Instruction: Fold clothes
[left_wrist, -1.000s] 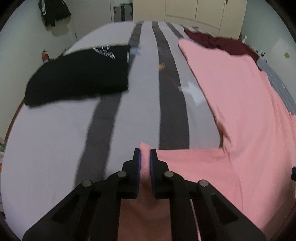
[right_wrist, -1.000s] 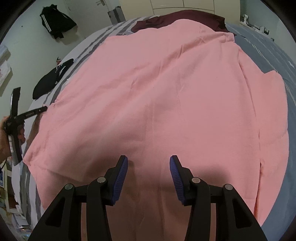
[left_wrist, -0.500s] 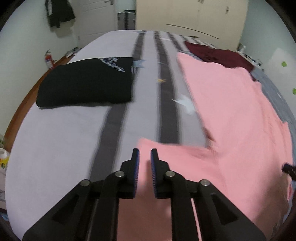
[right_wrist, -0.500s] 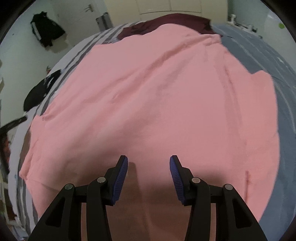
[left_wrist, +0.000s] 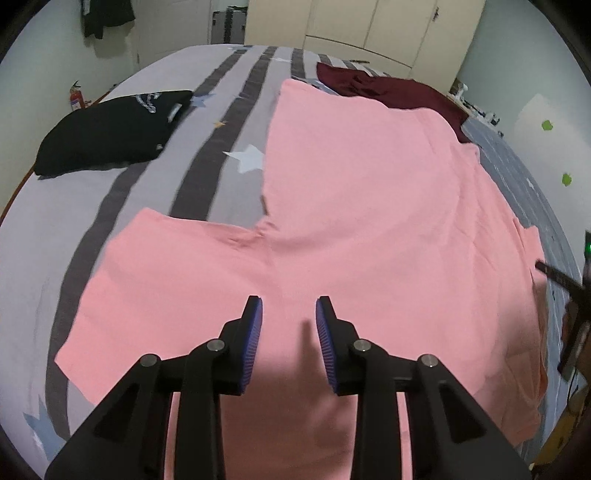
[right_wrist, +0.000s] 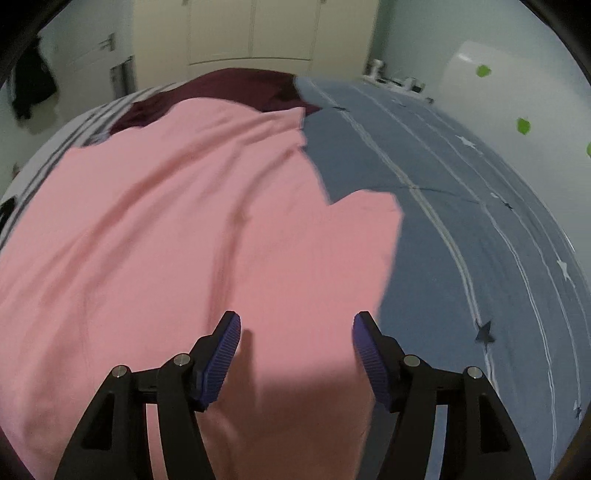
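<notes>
Two grippers, left gripper (left_wrist: 288, 314) and right gripper (right_wrist: 296, 328), fingers opening and holding nothing, above one pink shirt (left_wrist: 362, 206).

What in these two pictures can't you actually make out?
- Pink shirt: its near hem, left wrist view, hidden behind the left gripper.
- Black garment's white print: too small, blurred.
- Maroon garment: right wrist view, partly under the pink shirt.
- Right gripper: jaws opening; blur smears the shirt's edge.

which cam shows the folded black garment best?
Left wrist view: the folded black garment lies in full on the striped bedsheet, left of the pink shirt. The right wrist view catches only a dark sliver of it at the left frame edge.
</notes>
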